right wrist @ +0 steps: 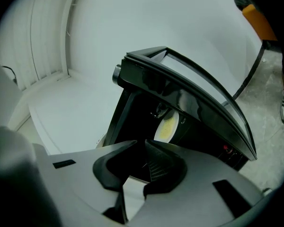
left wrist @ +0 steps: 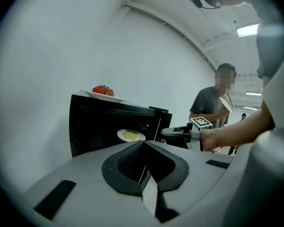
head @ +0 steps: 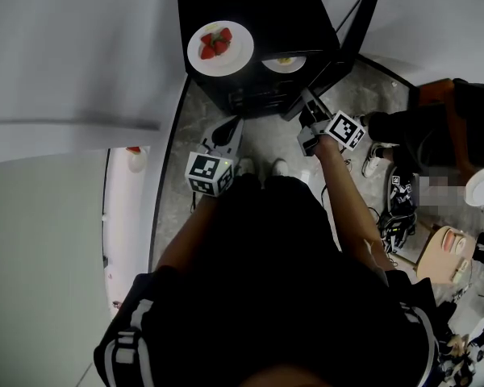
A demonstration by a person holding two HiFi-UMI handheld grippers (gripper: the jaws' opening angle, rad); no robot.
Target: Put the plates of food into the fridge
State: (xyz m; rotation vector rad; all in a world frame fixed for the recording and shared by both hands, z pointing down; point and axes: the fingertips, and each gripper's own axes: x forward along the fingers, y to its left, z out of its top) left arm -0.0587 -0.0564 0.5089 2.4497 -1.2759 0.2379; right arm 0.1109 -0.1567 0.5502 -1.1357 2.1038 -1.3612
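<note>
Ahead of me, the black fridge (head: 250,14) has its door (head: 351,35) swung open beside my right gripper (right wrist: 142,144), whose jaws are a slit apart and empty. My left gripper (left wrist: 144,145) is pinched closed on nothing. The yellow-food plate (head: 285,63) sits inside the fridge and the strawberry plate (head: 220,47) on top. A bystander (left wrist: 213,103) stands beyond.

This looks like a lab or test room, not a home kitchen. At the top of the frame a small black fridge (head: 254,39) stands alone on a bare stone-patterned floor (head: 177,184) against plain white walls (head: 81,47). At the right edge an onlooker (head: 436,139) stands beside loose gear (head: 397,208), and a strip light (left wrist: 247,30) hangs from the panelled ceiling (left wrist: 180,18).
</note>
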